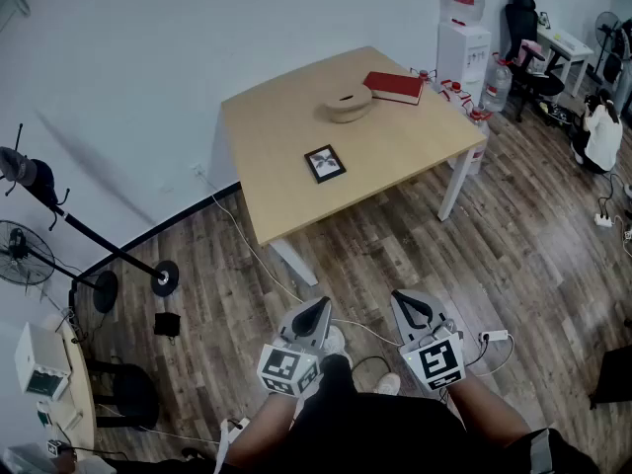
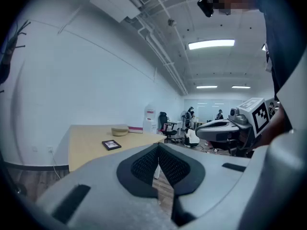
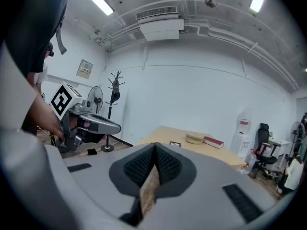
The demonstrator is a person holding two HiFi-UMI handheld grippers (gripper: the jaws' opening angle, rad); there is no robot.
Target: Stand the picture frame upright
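Observation:
A small black picture frame (image 1: pixel 325 163) lies flat, face up, near the middle of the light wooden table (image 1: pixel 276 126). It also shows as a dark flat rectangle in the left gripper view (image 2: pixel 111 144) and, tiny, in the right gripper view (image 3: pixel 175 143). Both grippers hang low in front of the person's body, well short of the table and over the wooden floor. My left gripper (image 1: pixel 316 311) has its jaws together with nothing between them (image 2: pixel 158 150). My right gripper (image 1: pixel 411 305) is likewise shut and empty (image 3: pixel 154 150).
A beige bowl-like object (image 1: pixel 348 103) and a red book (image 1: pixel 394 87) sit at the table's far side. A water dispenser (image 1: pixel 463 38) with bottles stands behind its right corner. A coat stand and fans (image 1: pixel 20 253) are at the left. Cables and a power strip (image 1: pixel 494 336) lie on the floor.

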